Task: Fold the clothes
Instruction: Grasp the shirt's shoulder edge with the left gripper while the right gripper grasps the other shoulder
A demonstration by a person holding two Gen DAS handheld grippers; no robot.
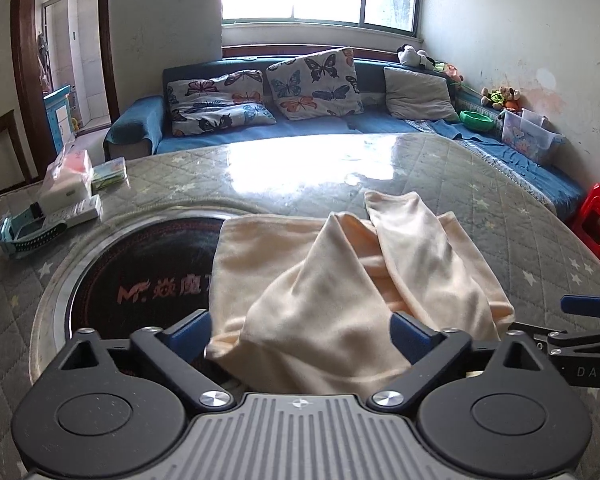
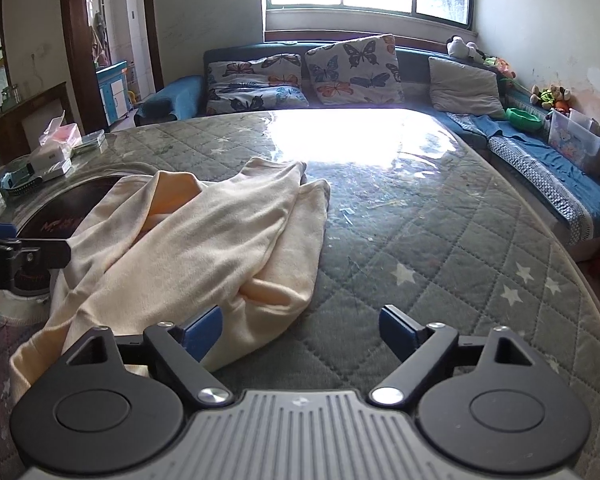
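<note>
A cream garment point(image 1: 340, 280) lies bunched on the quilted grey table cover point(image 1: 520, 240), partly over a round black hotplate point(image 1: 152, 272). My left gripper point(image 1: 300, 336) is open, its blue pads on either side of the garment's near fold, which rises between them. In the right wrist view the same garment point(image 2: 204, 240) lies to the left. My right gripper point(image 2: 300, 332) is open over the bare cover point(image 2: 420, 240), its left pad point(image 2: 202, 332) at the garment's near edge. Each gripper shows at the other view's edge: right point(image 1: 588, 320), left point(image 2: 4, 256).
A tissue pack and boxes point(image 1: 66, 184) and a blue watch point(image 1: 24, 232) sit at the table's left. A blue sofa with butterfly cushions point(image 1: 312, 80) runs behind and along the right. A red stool point(image 1: 596, 220) stands at the right.
</note>
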